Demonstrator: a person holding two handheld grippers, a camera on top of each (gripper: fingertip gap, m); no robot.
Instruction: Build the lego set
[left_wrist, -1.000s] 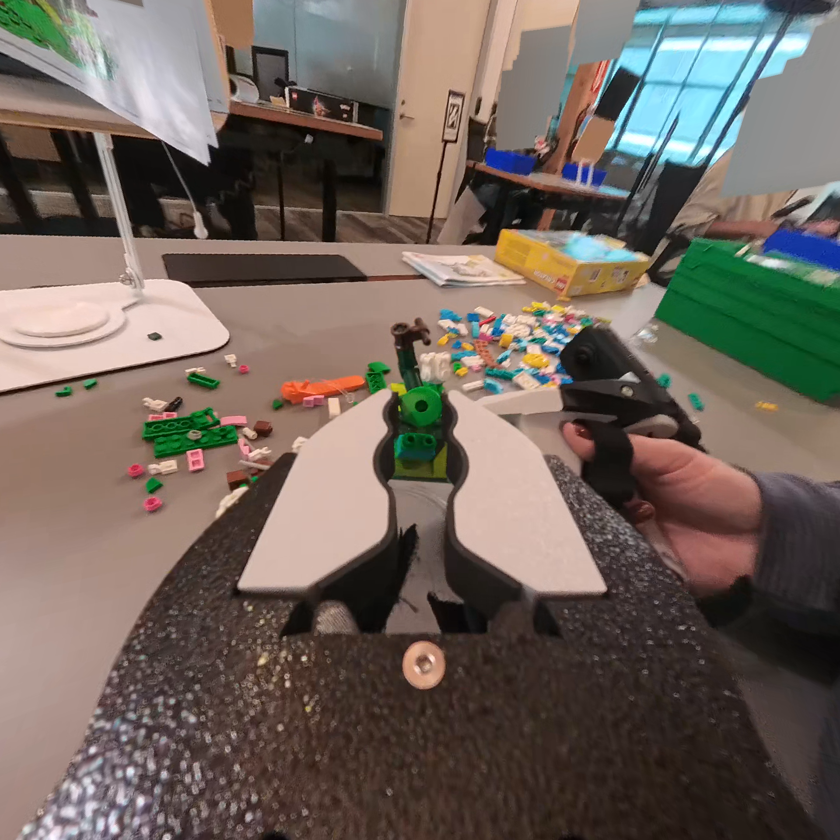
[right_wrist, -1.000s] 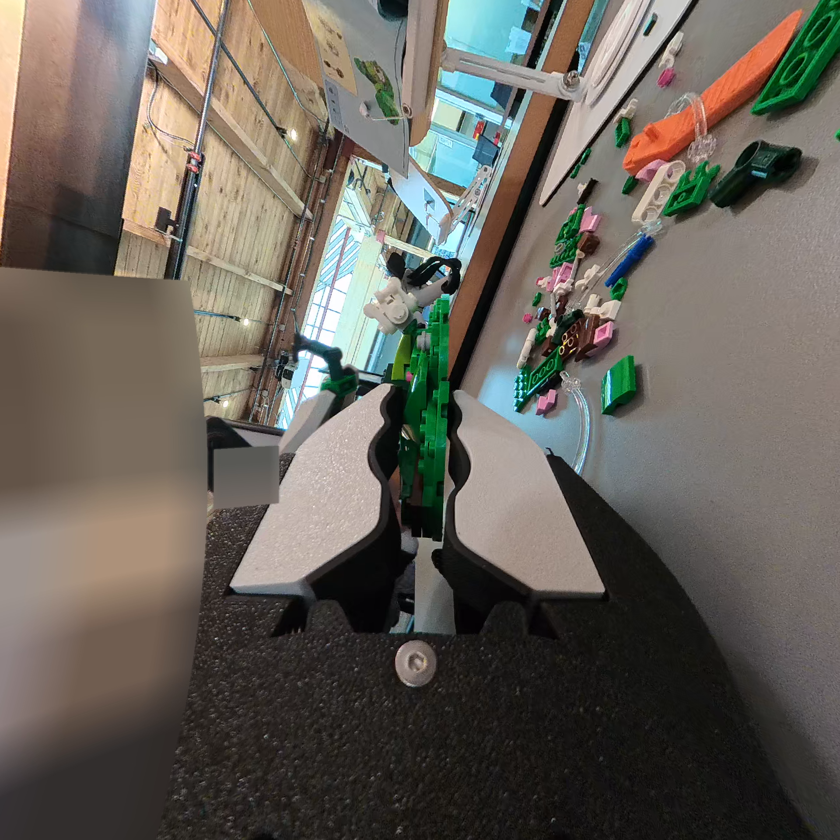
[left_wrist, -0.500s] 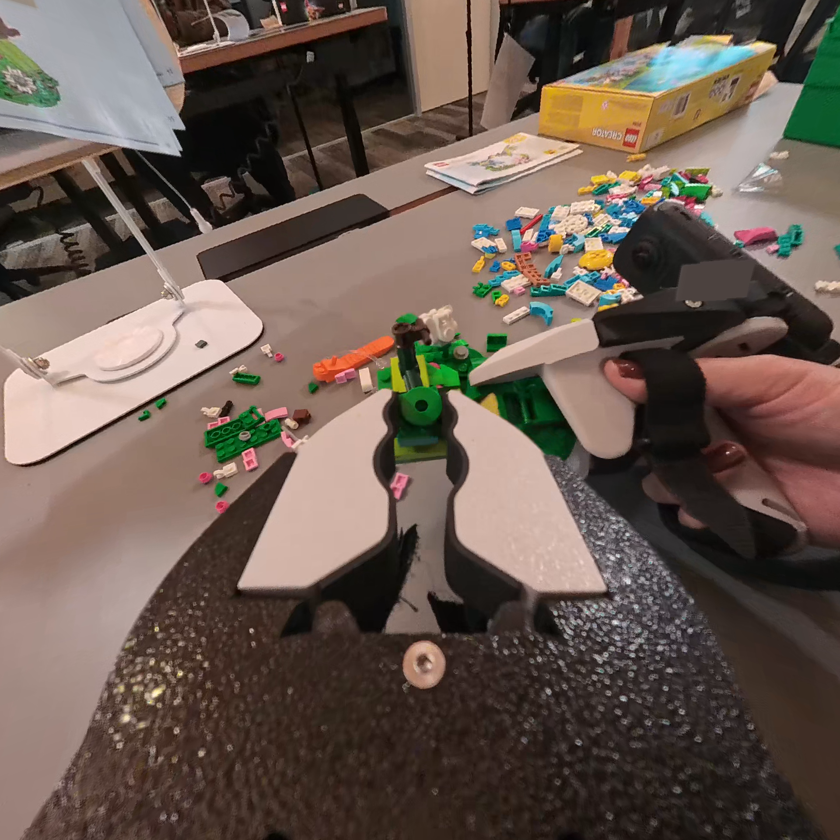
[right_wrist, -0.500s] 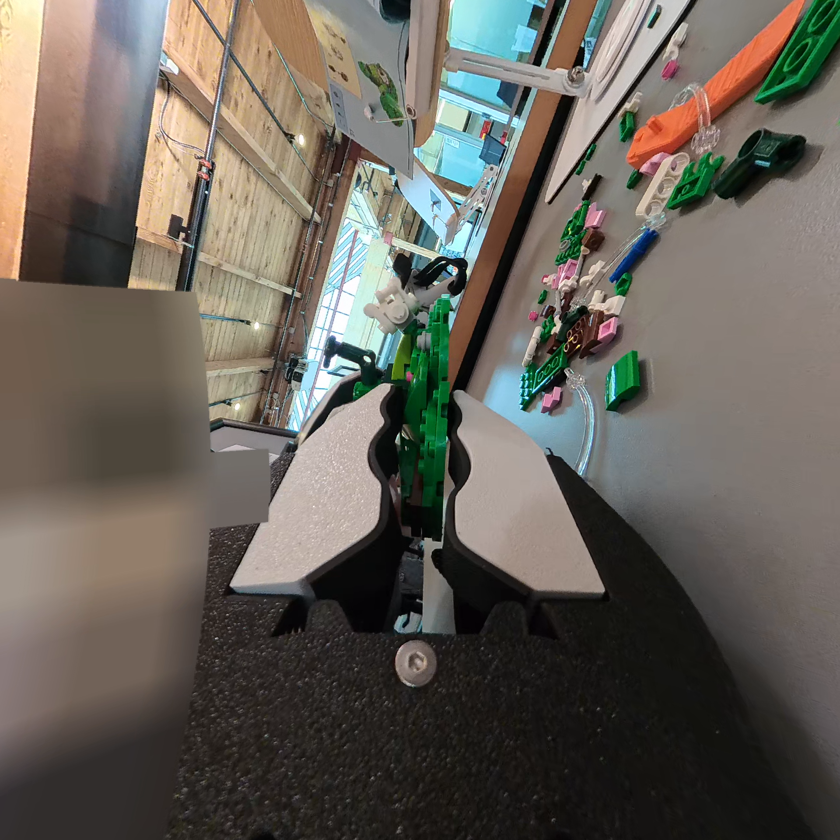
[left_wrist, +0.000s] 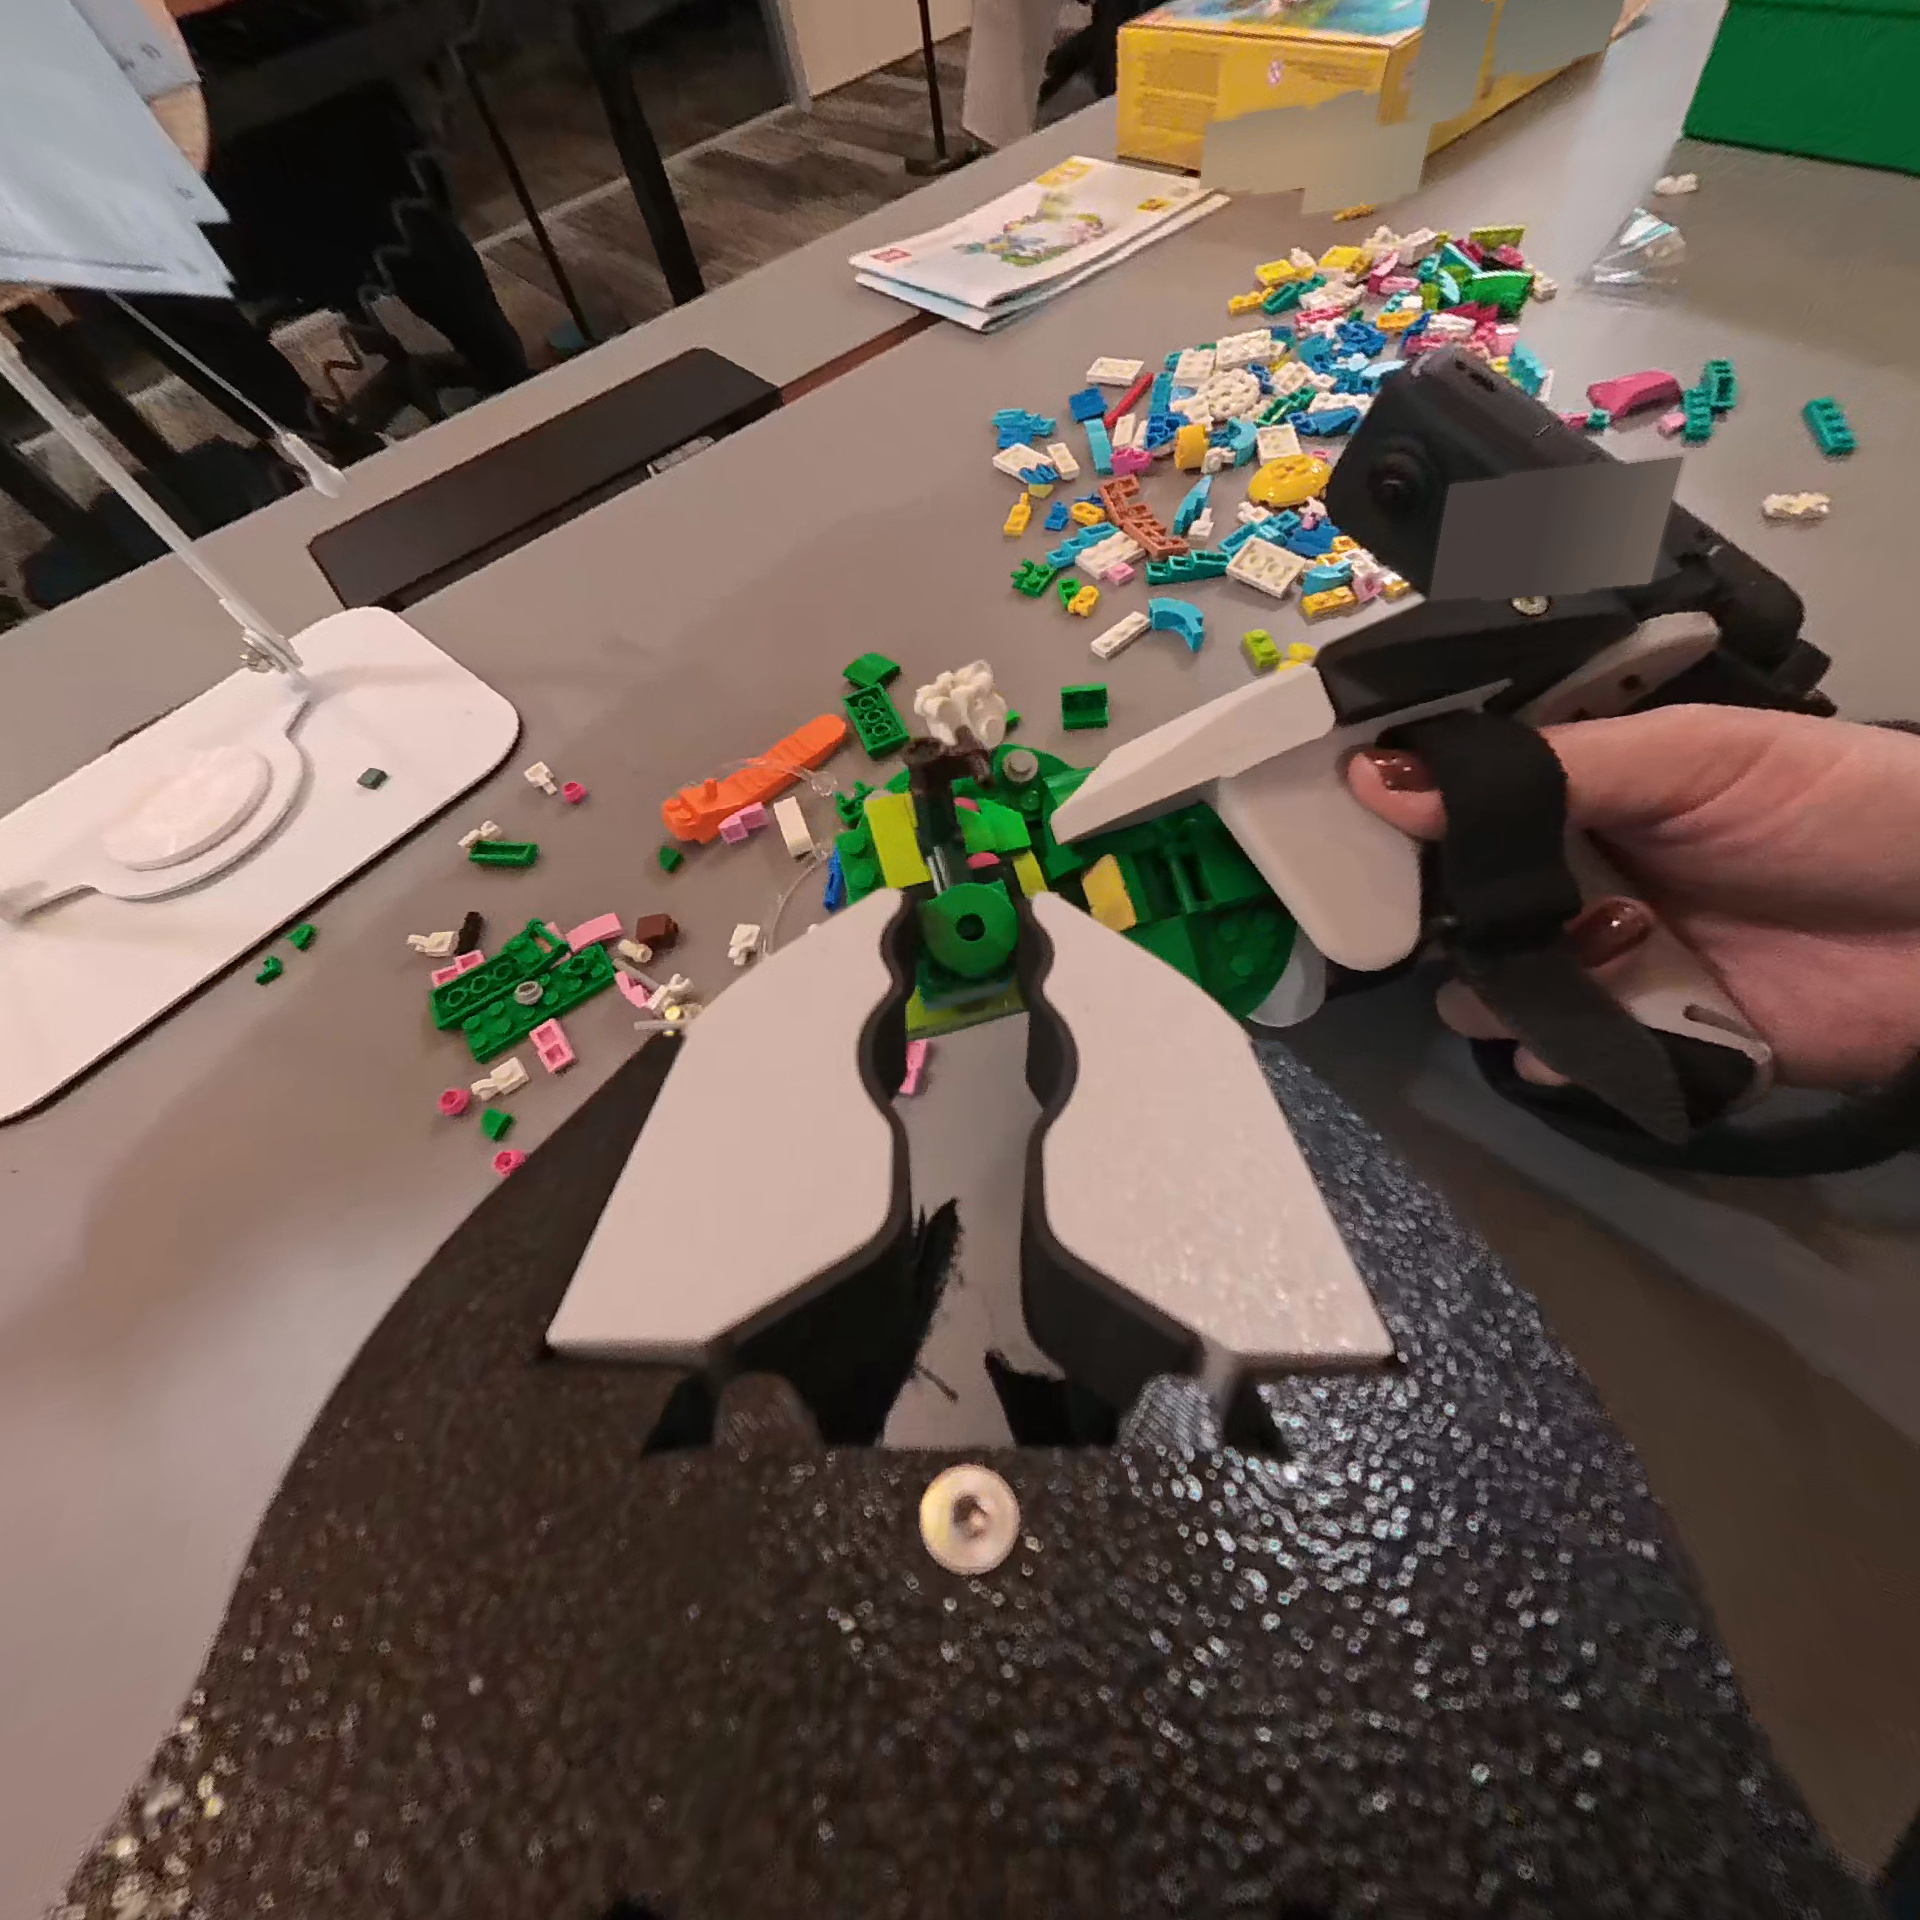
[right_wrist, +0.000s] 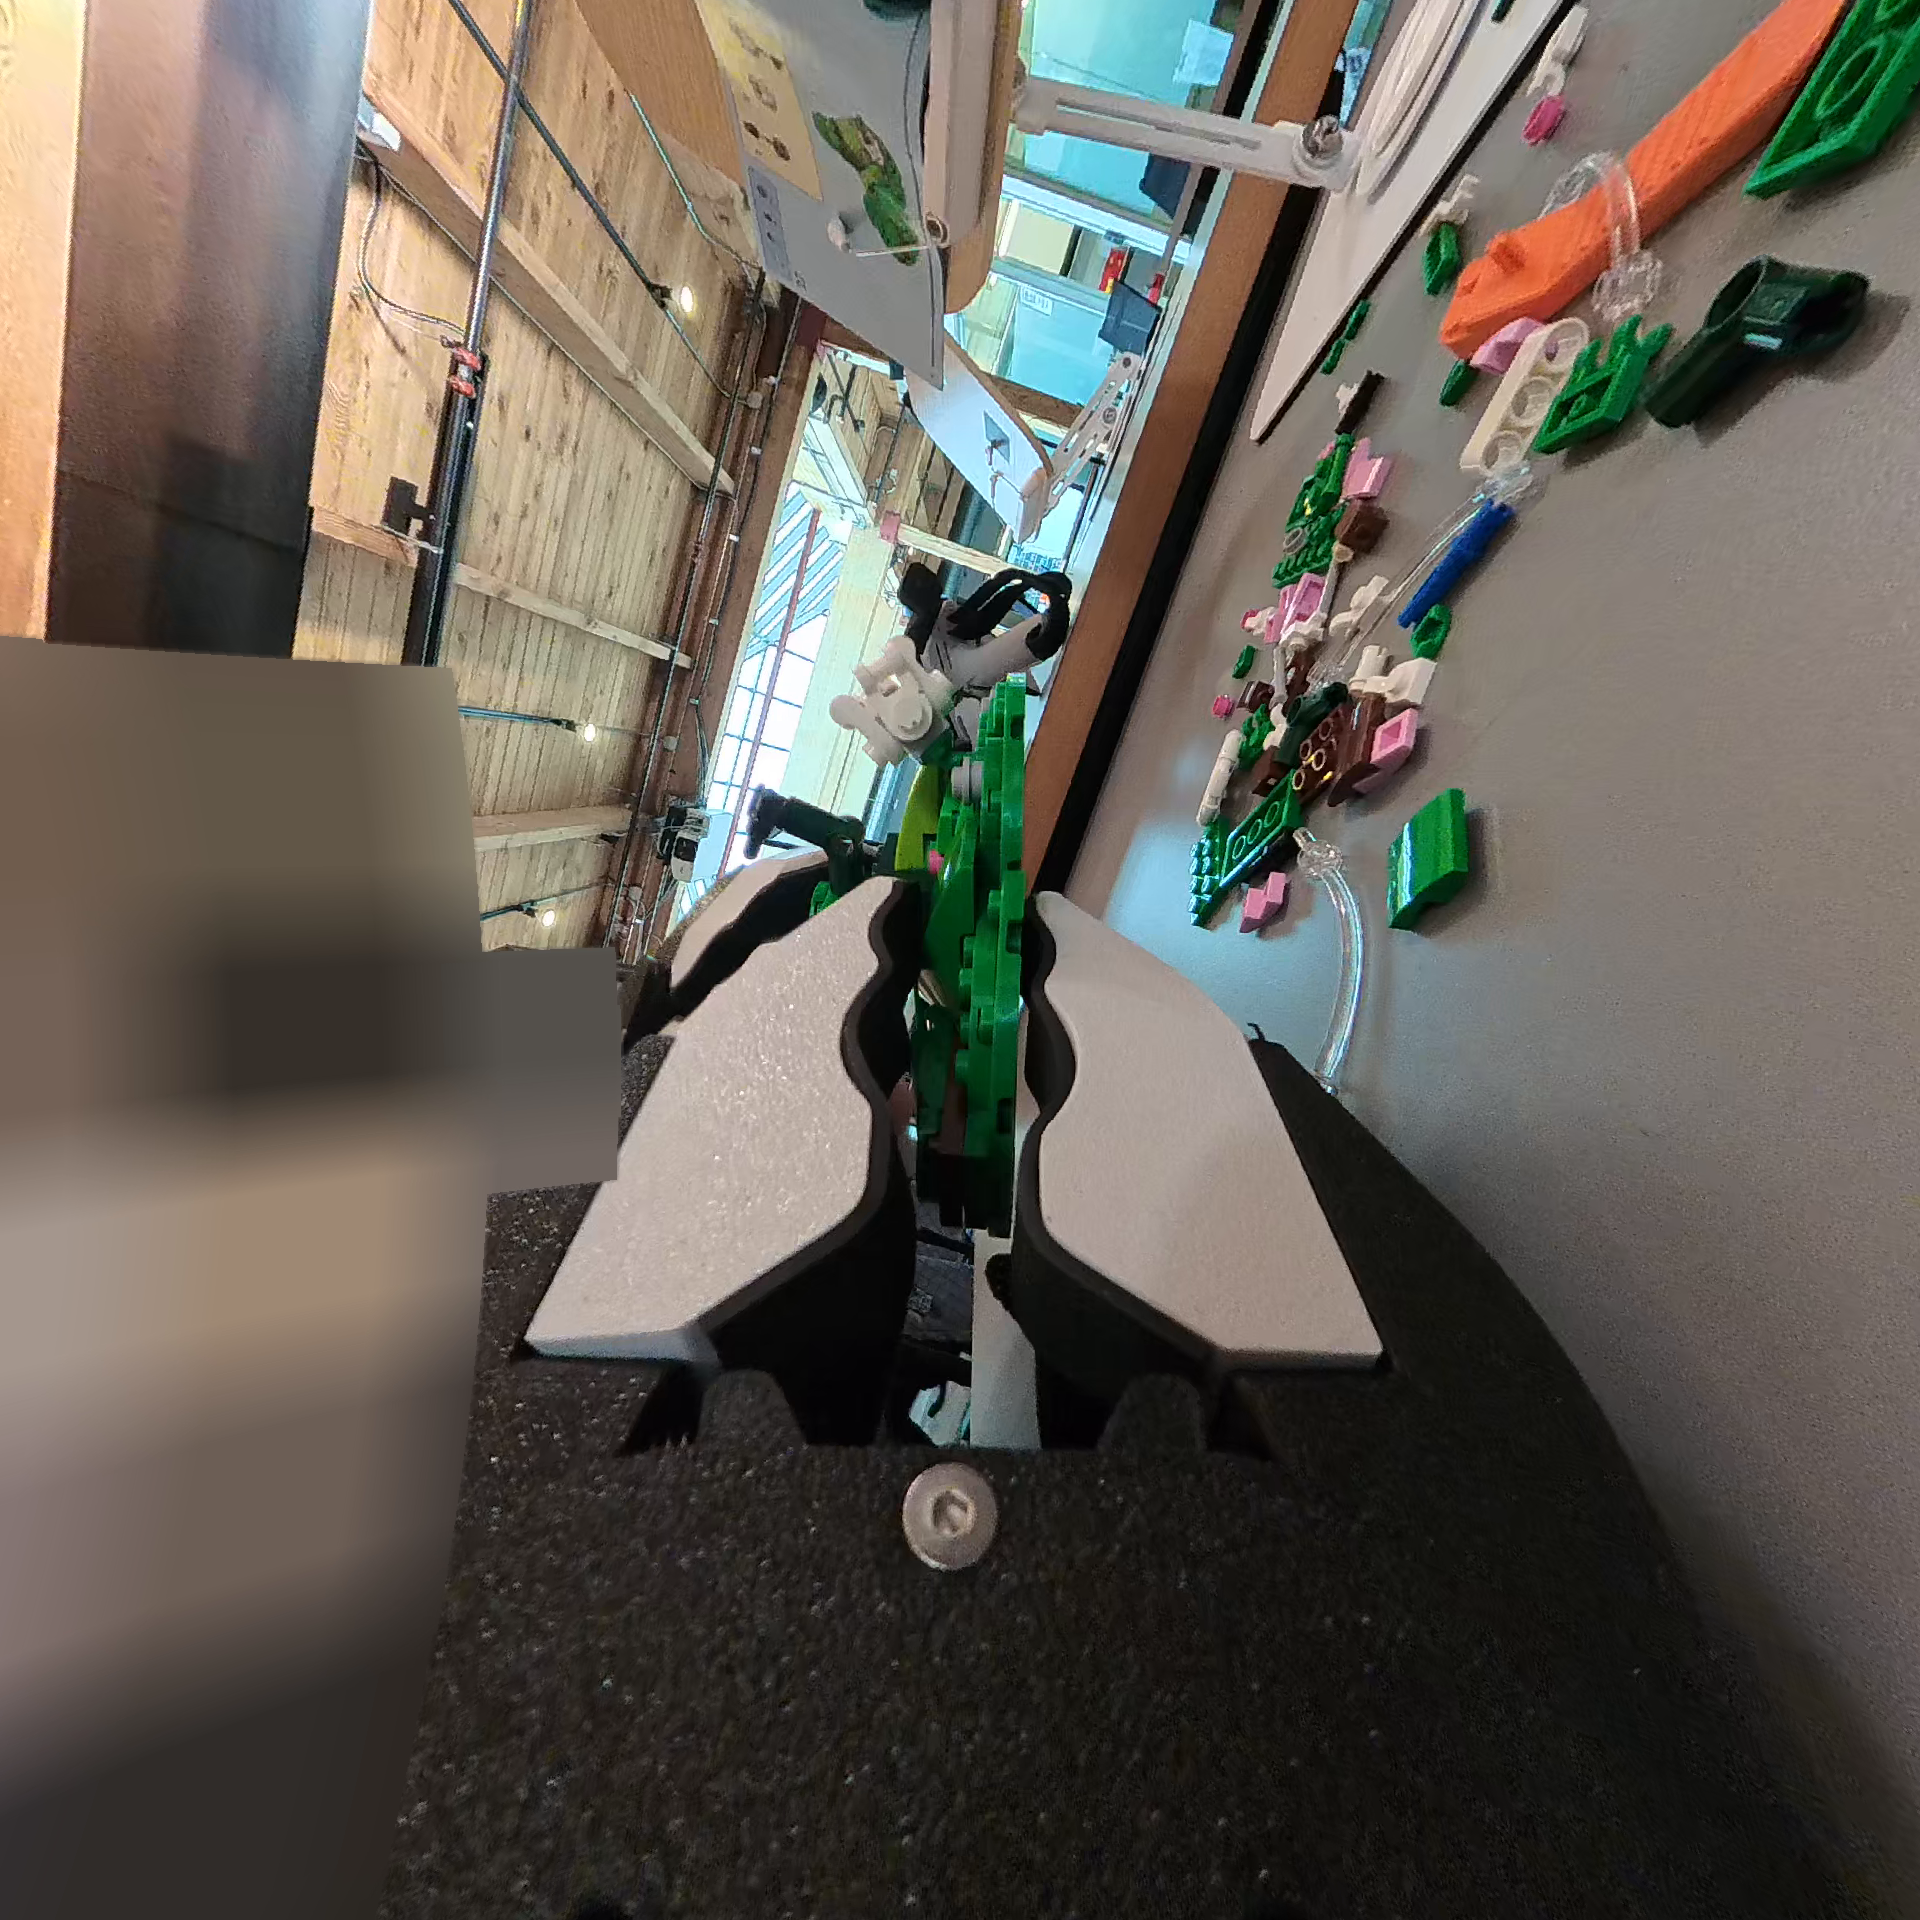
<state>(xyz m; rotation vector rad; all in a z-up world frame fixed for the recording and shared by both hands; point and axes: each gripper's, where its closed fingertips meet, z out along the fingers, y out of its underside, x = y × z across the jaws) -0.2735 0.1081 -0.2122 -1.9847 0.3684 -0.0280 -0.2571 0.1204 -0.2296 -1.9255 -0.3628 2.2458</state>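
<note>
Left wrist view showed the left gripper (left_wrist: 966, 935) closed on a small stem piece (left_wrist: 966, 930), a green round brick on a lime base with a dark stalk rising from it. Just beyond it lay the green base build (left_wrist: 1164, 894), which the right gripper (left_wrist: 1081, 816) pinched by its near edge, a hand (left_wrist: 1704, 883) on its handle. Right wrist view confirmed this: the right gripper (right_wrist: 971, 935) was clamped on the plate edge-on, so the build (right_wrist: 982, 935) stood nearly vertical to that camera, a white flower piece (right_wrist: 899, 712) at its far end. Loose bricks (left_wrist: 1278, 488) lay scattered well apart on the table (left_wrist: 727, 582), an orange separator (left_wrist: 753, 784) near the build.

The step in hand looked like seating the stem on the base. To do it well, the right gripper should probably hold the plate level and firm while the left lined the stem's underside over free studs, then pressed straight down. A tilted push could pop the plate out of the right jaws or shed parts already fitted.
</note>
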